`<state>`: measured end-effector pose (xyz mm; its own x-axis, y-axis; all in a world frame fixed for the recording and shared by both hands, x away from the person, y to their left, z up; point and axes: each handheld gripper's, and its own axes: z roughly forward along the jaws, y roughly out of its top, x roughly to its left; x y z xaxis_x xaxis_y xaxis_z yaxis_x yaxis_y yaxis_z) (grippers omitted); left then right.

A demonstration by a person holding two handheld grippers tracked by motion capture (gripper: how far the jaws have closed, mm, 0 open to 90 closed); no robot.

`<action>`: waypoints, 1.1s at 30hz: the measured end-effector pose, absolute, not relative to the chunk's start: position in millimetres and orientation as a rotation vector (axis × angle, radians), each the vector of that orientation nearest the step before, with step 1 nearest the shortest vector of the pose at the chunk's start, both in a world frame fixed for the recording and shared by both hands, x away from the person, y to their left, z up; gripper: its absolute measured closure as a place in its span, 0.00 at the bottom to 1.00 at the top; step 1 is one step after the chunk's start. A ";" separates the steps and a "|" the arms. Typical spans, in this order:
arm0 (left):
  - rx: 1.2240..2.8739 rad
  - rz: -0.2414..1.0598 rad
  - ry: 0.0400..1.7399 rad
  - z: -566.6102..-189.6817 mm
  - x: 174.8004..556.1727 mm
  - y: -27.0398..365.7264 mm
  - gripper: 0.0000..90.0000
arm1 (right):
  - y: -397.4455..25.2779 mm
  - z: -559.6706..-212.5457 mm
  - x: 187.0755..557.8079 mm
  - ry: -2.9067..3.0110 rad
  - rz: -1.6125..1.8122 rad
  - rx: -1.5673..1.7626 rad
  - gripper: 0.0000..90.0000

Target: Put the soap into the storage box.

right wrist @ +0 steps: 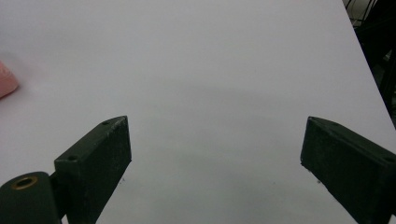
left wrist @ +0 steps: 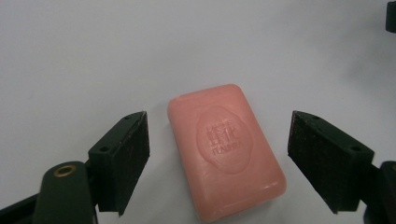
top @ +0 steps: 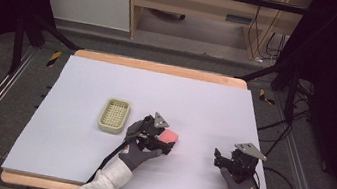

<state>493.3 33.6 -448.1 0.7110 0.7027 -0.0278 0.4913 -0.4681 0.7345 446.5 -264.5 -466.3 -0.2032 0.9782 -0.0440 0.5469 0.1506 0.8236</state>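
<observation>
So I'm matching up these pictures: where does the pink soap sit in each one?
High view: soap at table centre, by the left claw.
Left gripper view: soap centred between open jaws.
Right gripper view: soap at the left edge.
Shared landmark: white table.

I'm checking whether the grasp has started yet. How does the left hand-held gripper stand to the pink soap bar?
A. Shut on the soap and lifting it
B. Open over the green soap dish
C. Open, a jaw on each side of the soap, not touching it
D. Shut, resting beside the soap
C: in the left gripper view the left hand-held gripper is open, with bare table between each jaw and the soap bar.
</observation>
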 end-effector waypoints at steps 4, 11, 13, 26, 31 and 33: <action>2.169 0.350 0.906 -450.7 493.0 30.2 0.22 | -264.2 -466.7 446.8 1.832 0.919 1.457 0.10; 2.189 0.347 0.906 -455.7 495.7 24.5 0.22 | -264.2 -466.6 446.8 1.828 0.917 1.459 0.10; 2.193 0.343 0.910 -457.4 496.3 22.2 0.22 | -264.4 -466.5 446.8 1.828 0.919 1.460 0.10; 2.227 0.324 0.947 -470.1 503.5 18.0 0.28 | -263.7 -467.0 447.2 1.833 0.914 1.462 0.10; 2.231 0.318 0.954 -470.2 504.5 18.3 0.32 | -263.7 -467.4 447.6 1.837 0.906 1.467 0.10; 2.235 0.310 0.954 -470.9 505.5 19.0 0.33 | -263.2 -467.1 447.1 1.833 0.898 1.463 0.10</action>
